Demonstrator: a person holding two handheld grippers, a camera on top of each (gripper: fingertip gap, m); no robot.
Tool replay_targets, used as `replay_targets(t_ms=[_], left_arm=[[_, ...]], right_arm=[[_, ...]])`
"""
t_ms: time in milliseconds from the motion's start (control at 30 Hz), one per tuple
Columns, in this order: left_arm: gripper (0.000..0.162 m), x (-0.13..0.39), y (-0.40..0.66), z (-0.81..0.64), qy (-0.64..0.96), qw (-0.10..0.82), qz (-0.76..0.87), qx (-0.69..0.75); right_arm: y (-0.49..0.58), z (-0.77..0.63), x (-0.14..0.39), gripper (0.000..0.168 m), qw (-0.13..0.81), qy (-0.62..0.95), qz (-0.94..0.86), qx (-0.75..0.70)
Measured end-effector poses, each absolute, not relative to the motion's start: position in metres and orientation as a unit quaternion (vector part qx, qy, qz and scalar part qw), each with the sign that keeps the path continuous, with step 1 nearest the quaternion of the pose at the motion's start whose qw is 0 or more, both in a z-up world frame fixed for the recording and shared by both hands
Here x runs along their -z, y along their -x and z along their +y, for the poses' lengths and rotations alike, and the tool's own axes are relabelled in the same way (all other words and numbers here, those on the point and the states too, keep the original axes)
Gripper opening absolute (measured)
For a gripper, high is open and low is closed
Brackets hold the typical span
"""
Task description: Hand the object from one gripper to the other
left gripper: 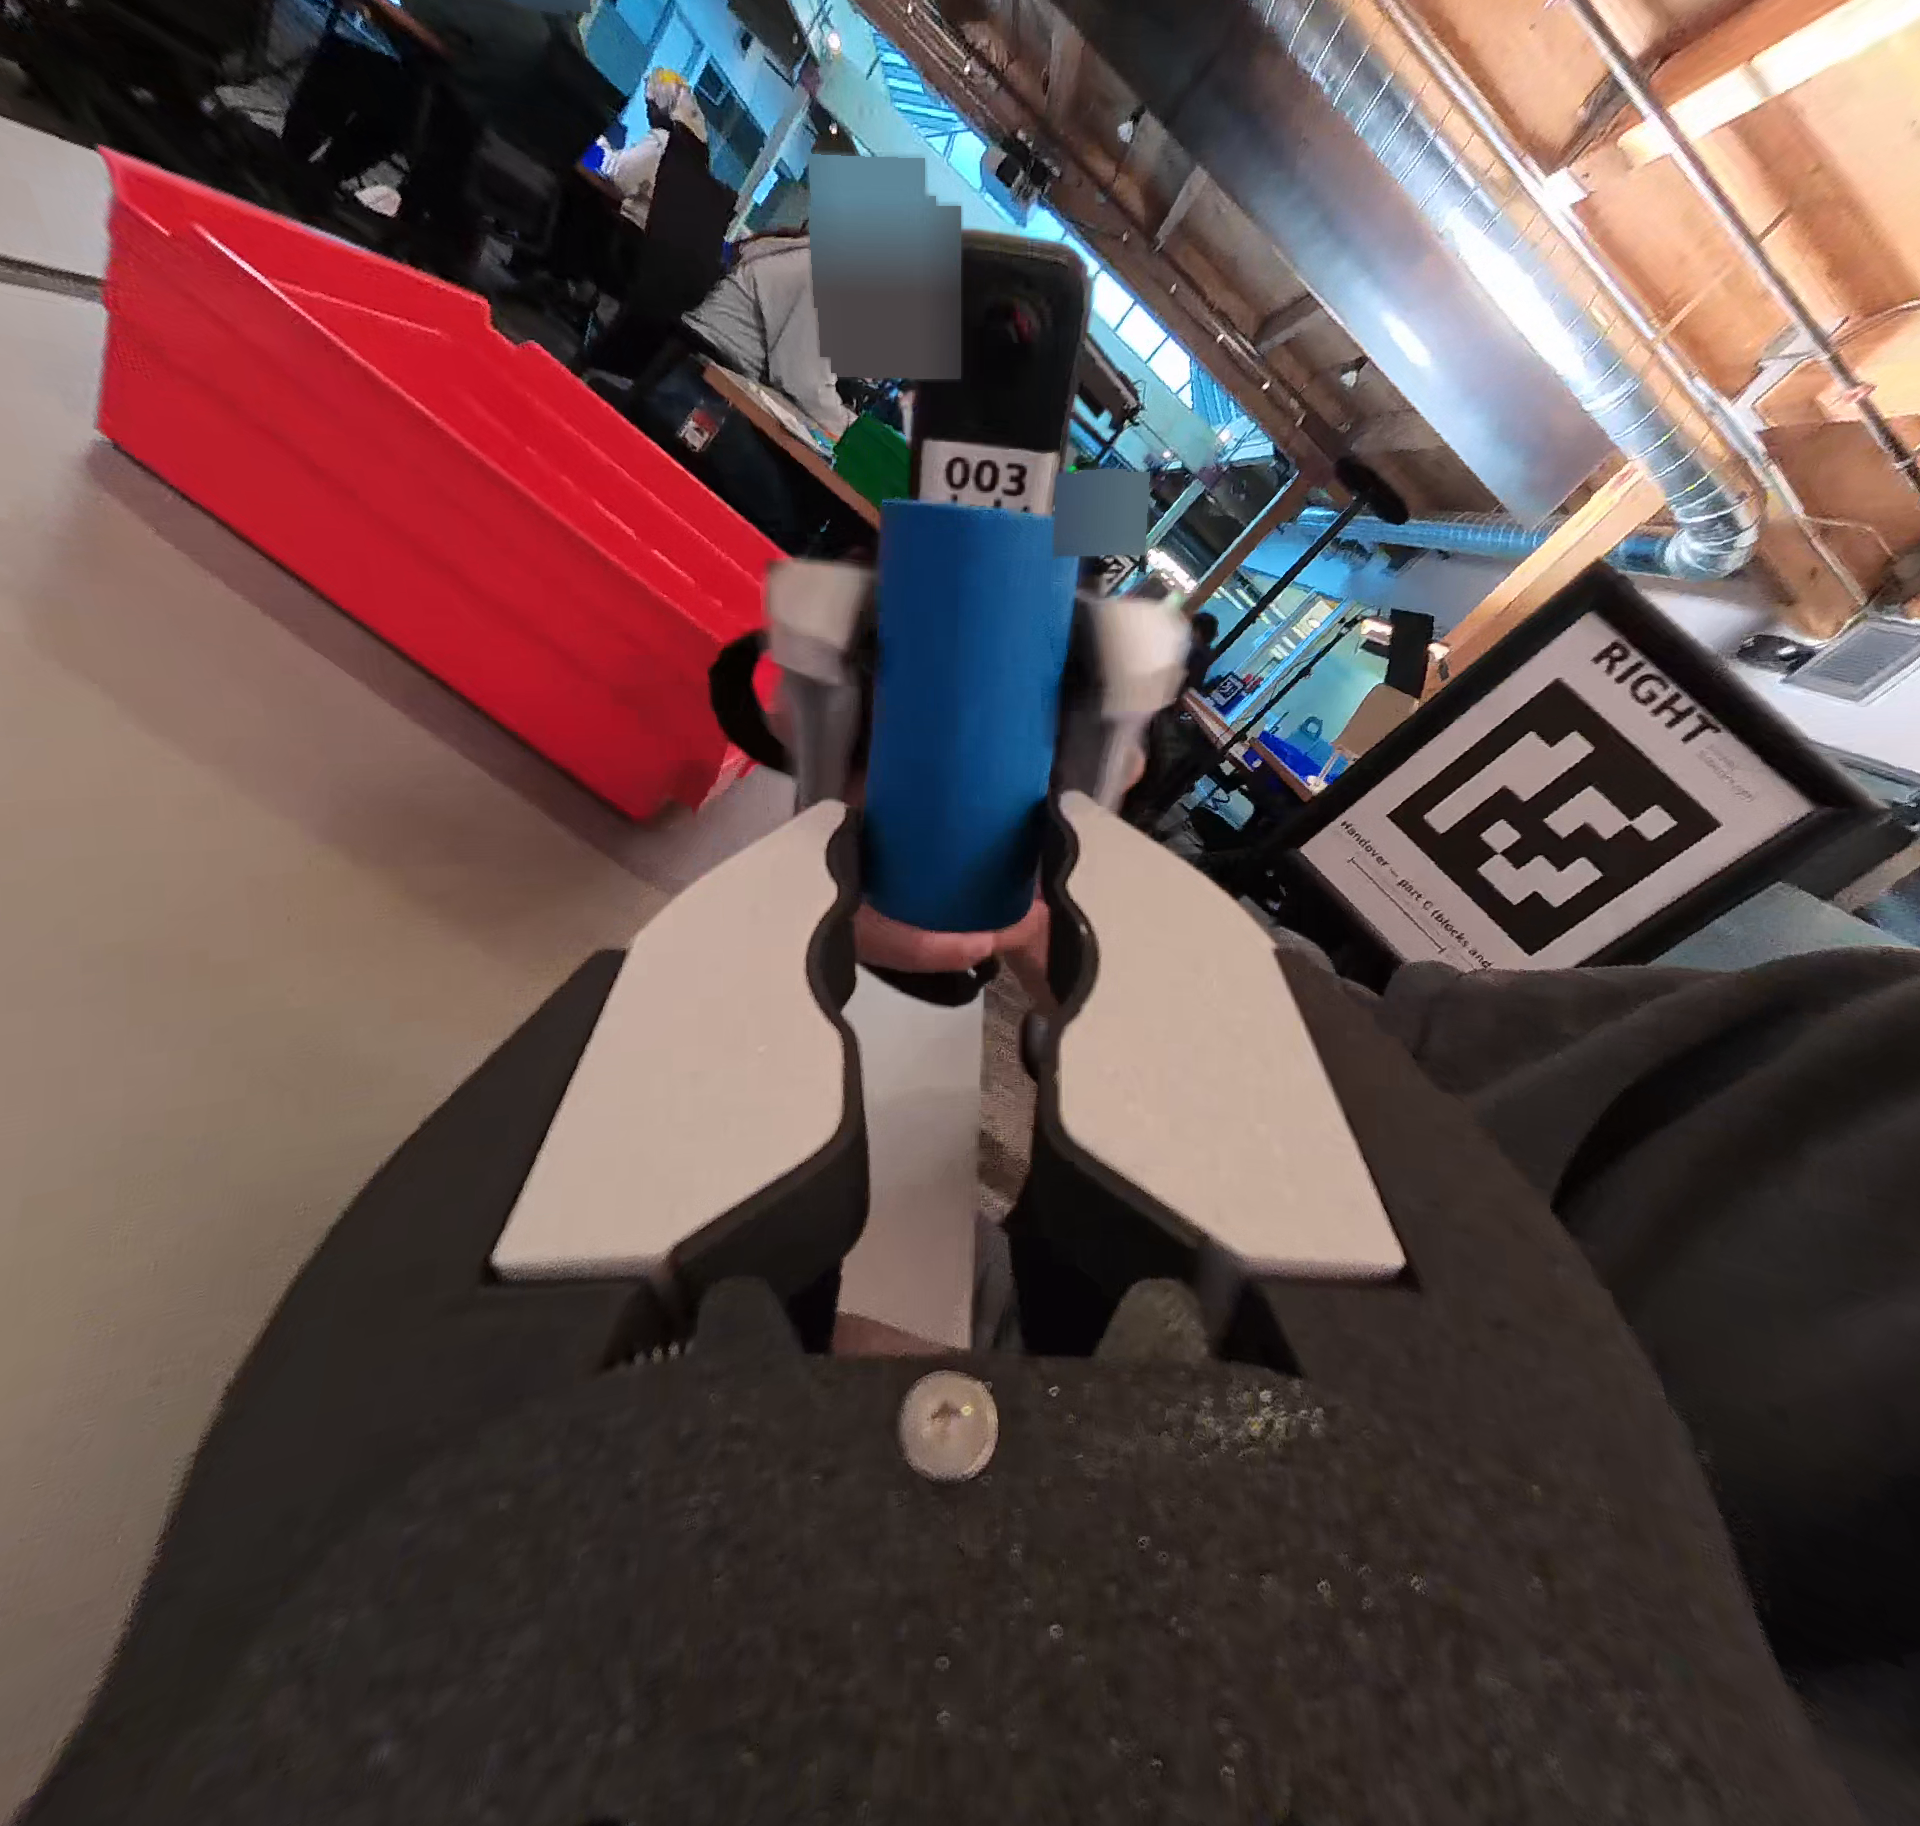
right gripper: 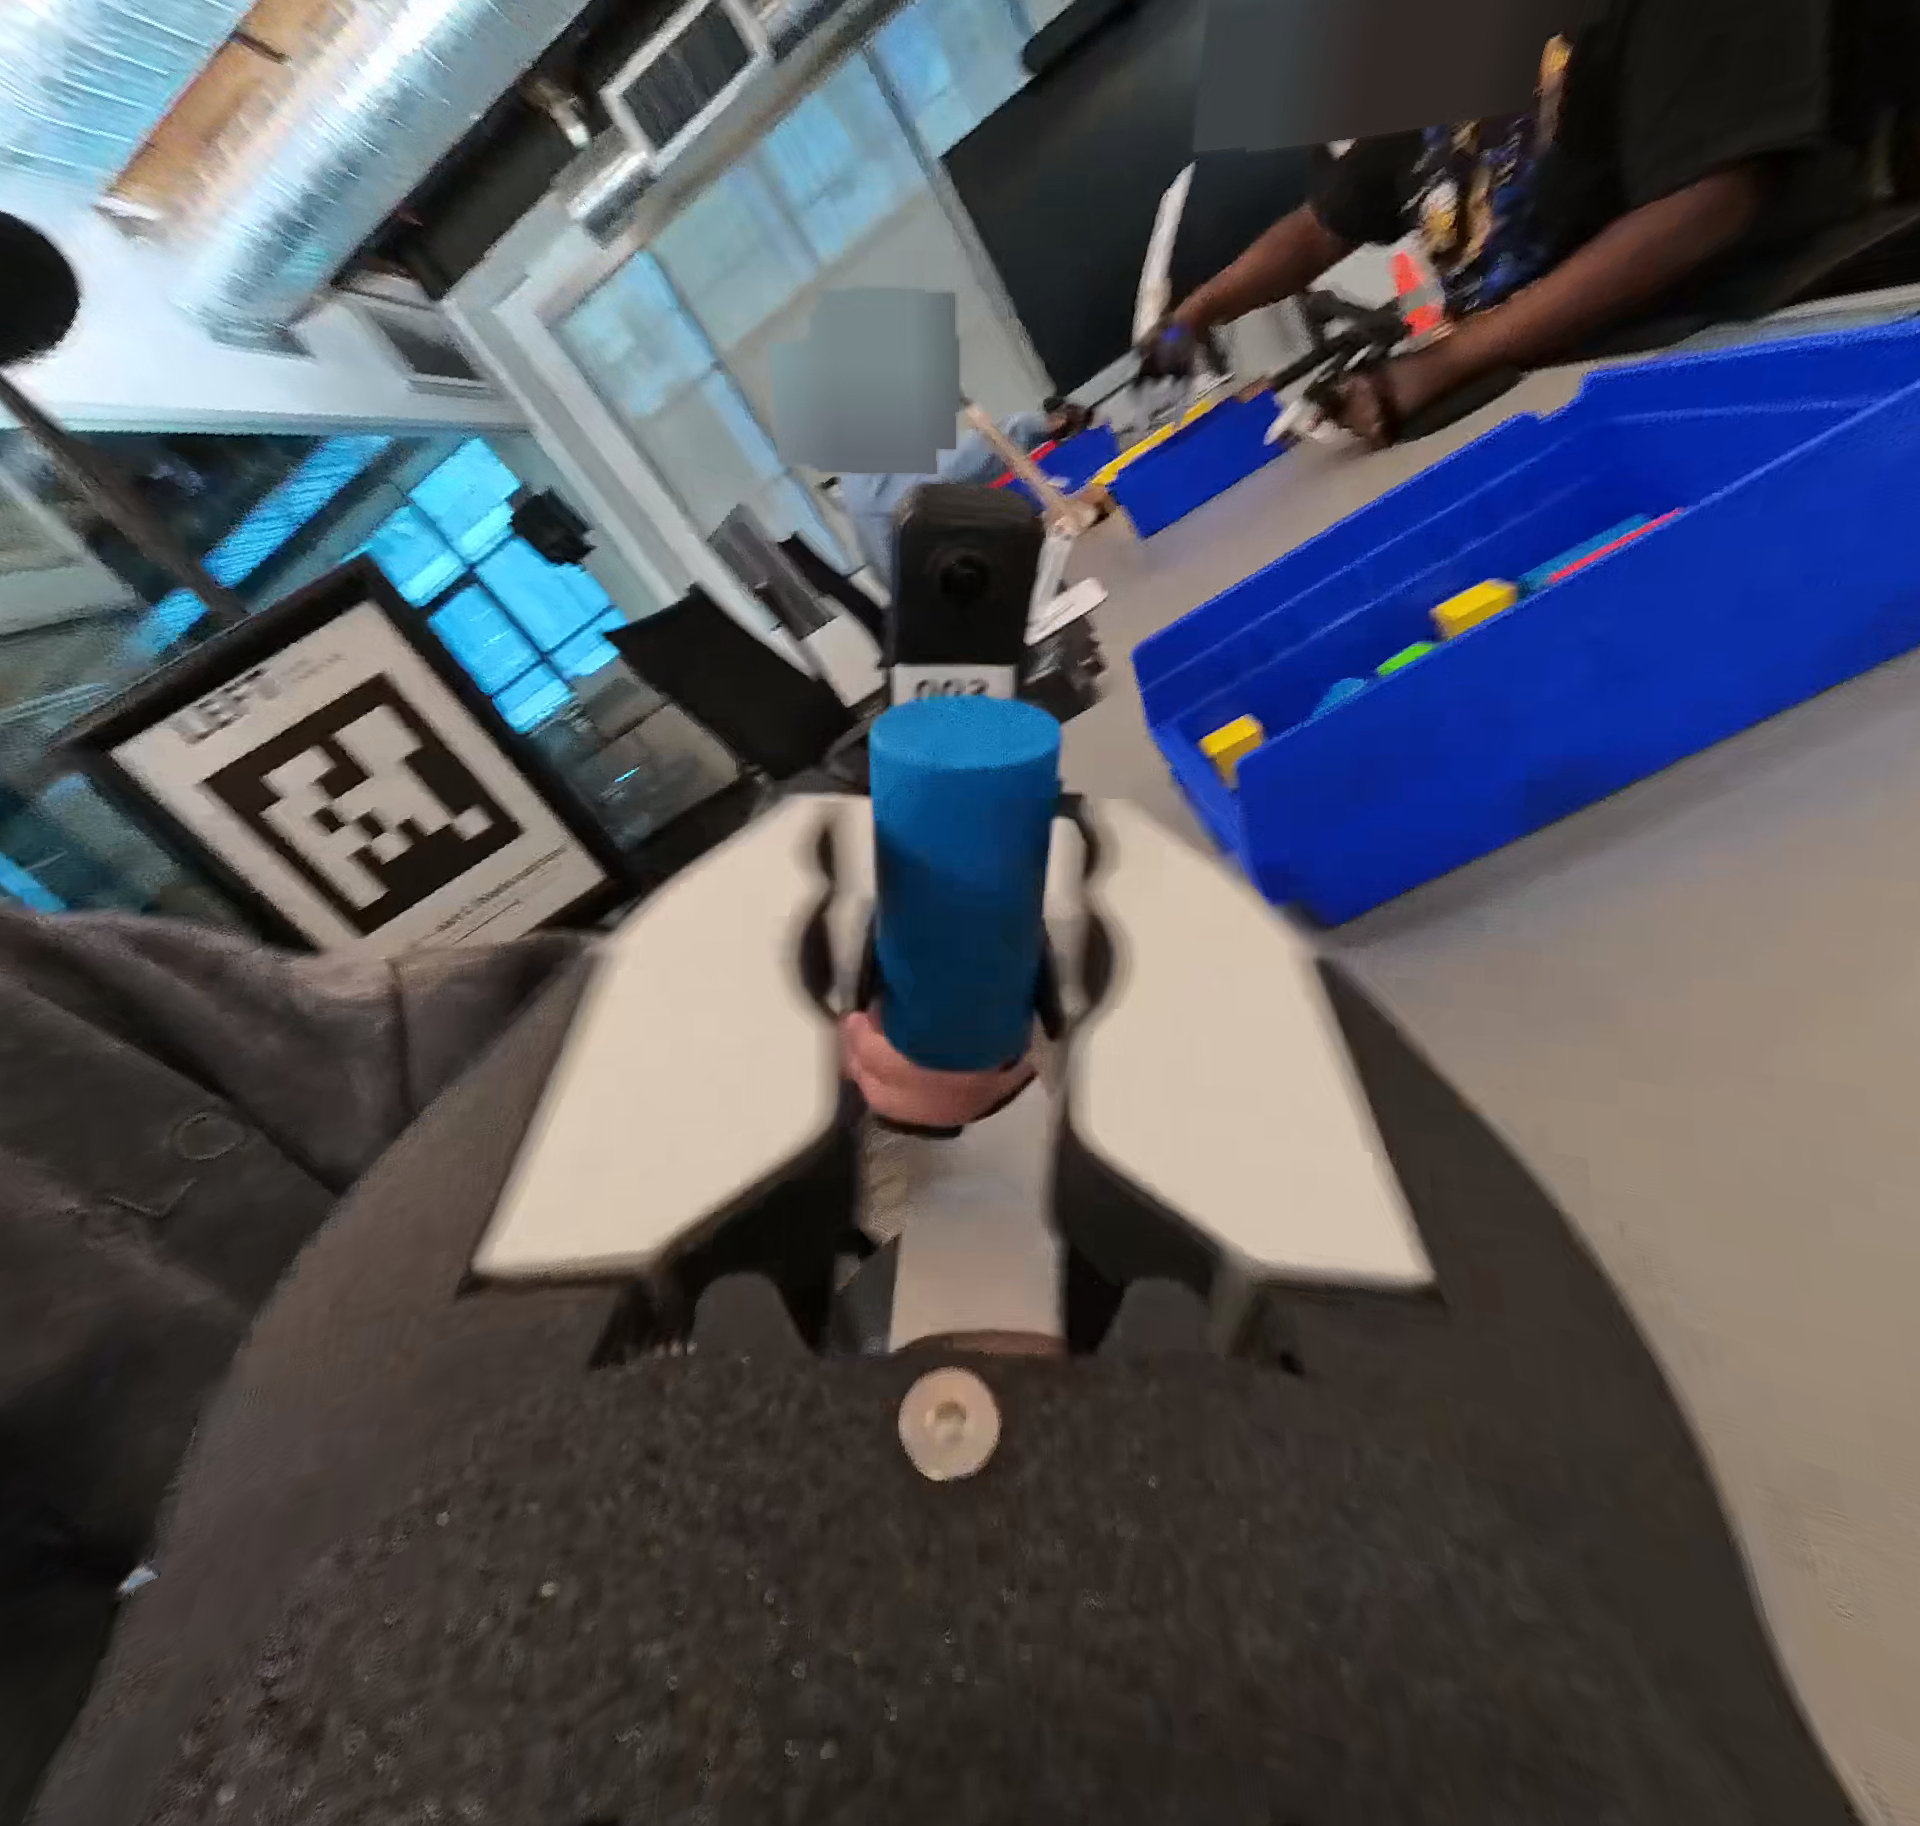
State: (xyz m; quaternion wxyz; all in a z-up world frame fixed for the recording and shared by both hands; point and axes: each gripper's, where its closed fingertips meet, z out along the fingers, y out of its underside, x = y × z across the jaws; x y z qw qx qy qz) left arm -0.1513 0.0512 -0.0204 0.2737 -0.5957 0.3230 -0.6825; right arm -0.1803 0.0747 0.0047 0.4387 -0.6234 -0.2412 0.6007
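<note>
A blue cylinder [left gripper: 961,716] stands upright between both grippers, held above the table. My left gripper [left gripper: 951,867] is shut on its lower end, its fingertips touching both sides. The right gripper [left gripper: 966,654] faces it, with its blurred white fingers flanking the cylinder's middle. In the right wrist view the cylinder [right gripper: 961,872] sits between my right gripper's [right gripper: 956,841] fingers, with narrow dark gaps on both sides, so that gripper is open around it. The left gripper's black camera body [right gripper: 966,581] shows behind the cylinder. A hand shows just below the cylinder in both views.
A red bin [left gripper: 364,488] stands on the table at the left. A blue bin [right gripper: 1558,737] holding several coloured blocks stands at the right. Framed marker cards [left gripper: 1558,810] [right gripper: 353,810] stand near the table edge. A person [right gripper: 1455,301] works at the far end.
</note>
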Motion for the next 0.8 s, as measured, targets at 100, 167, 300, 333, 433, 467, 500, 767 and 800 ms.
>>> replay_targets(t_ms=[100, 167, 300, 333, 433, 467, 500, 767, 800], left_arm=[[0.033, 0.027, 0.143, 0.055, 0.618, 0.291, 0.319, 0.657], [0.032, 0.035, 0.148, 0.052, 0.635, 0.318, 0.335, 0.619], [0.051, 0.071, 0.177, 0.039, 0.679, 0.363, 0.355, 0.53], [0.049, 0.081, 0.184, 0.035, 0.688, 0.368, 0.355, 0.515], [0.043, 0.101, 0.196, 0.026, 0.716, 0.369, 0.353, 0.477], [0.042, 0.1, 0.197, 0.025, 0.717, 0.371, 0.355, 0.472], [0.042, 0.098, 0.196, 0.024, 0.715, 0.378, 0.356, 0.468], [0.038, 0.101, 0.189, 0.017, 0.709, 0.384, 0.394, 0.441], [0.038, 0.102, 0.19, 0.018, 0.709, 0.389, 0.398, 0.434]], right_arm=[[0.168, 0.074, 0.005, 0.032, 0.437, 0.639, -0.24, -0.586], [0.156, 0.076, 0.005, 0.032, 0.446, 0.648, -0.229, -0.573], [0.112, 0.085, -0.009, 0.032, 0.488, 0.679, -0.2, -0.51], [0.096, 0.087, -0.016, 0.032, 0.504, 0.691, -0.196, -0.48], [0.033, 0.104, -0.039, 0.032, 0.541, 0.74, -0.148, -0.371], [0.009, 0.112, -0.037, 0.032, 0.536, 0.77, -0.129, -0.322], [-0.016, 0.121, -0.029, 0.032, 0.523, 0.803, -0.114, -0.262], [-0.16, 0.197, 0.103, 0.032, 0.297, 0.955, 0.006, -0.002], [-0.163, 0.201, 0.12, 0.032, 0.267, 0.964, 0.01, -0.003]])
